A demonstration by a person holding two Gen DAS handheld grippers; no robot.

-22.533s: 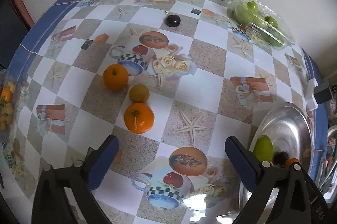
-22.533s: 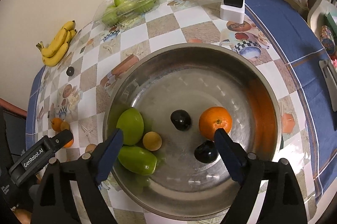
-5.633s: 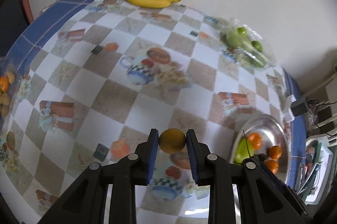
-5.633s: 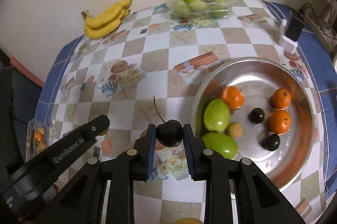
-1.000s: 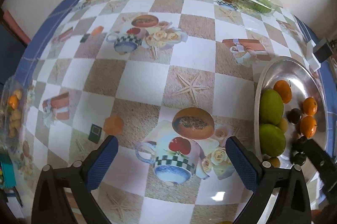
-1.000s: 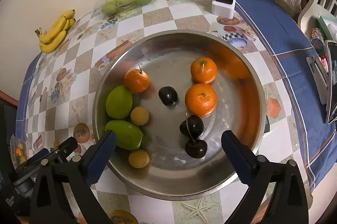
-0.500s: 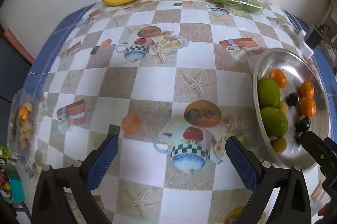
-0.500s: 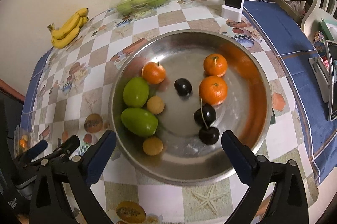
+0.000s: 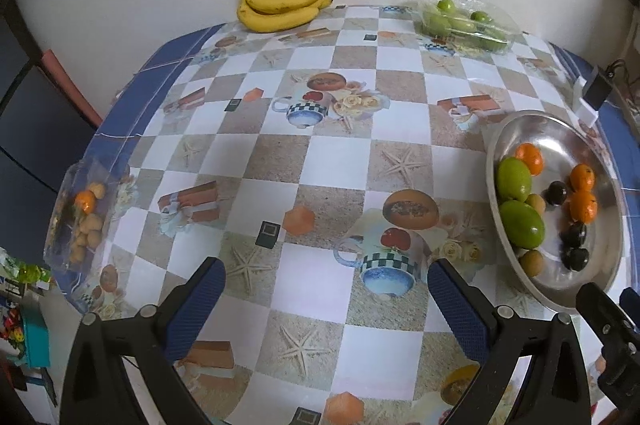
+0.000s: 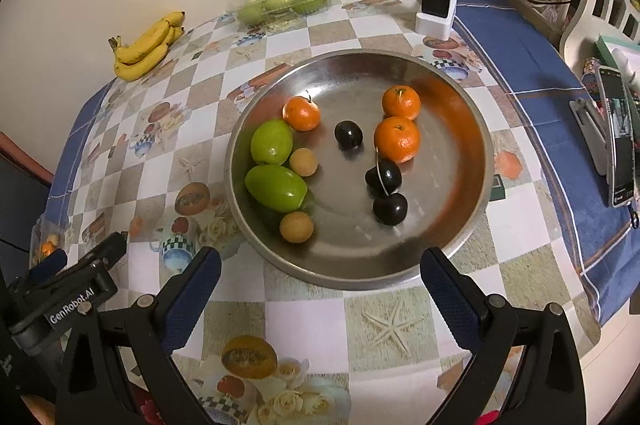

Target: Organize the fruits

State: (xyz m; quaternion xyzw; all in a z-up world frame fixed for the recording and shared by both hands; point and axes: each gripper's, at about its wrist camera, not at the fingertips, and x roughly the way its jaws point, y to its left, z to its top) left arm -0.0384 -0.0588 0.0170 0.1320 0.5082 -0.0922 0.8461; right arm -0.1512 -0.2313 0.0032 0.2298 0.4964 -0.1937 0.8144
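Fruits: I count three oranges (image 10: 397,139), two green fruits (image 10: 275,187), two tan fruits (image 10: 296,227) and three dark cherries (image 10: 390,209) inside the steel bowl (image 10: 460,105).
Bowl: at 12 o'clock from my right gripper (image 10: 320,297), 3 o'clock from my left gripper (image 9: 326,301).
Tongs: both spread wide, empty.
Bananas (image 9: 284,5): 12 o'clock, by the wall.

**One brand name in sight**

White letters reading "GenRobot.AI" run along the black body of the left gripper (image 10: 76,299), seen at the lower left from the right wrist camera. The phone screen (image 10: 618,141) at the far right is too small to read.
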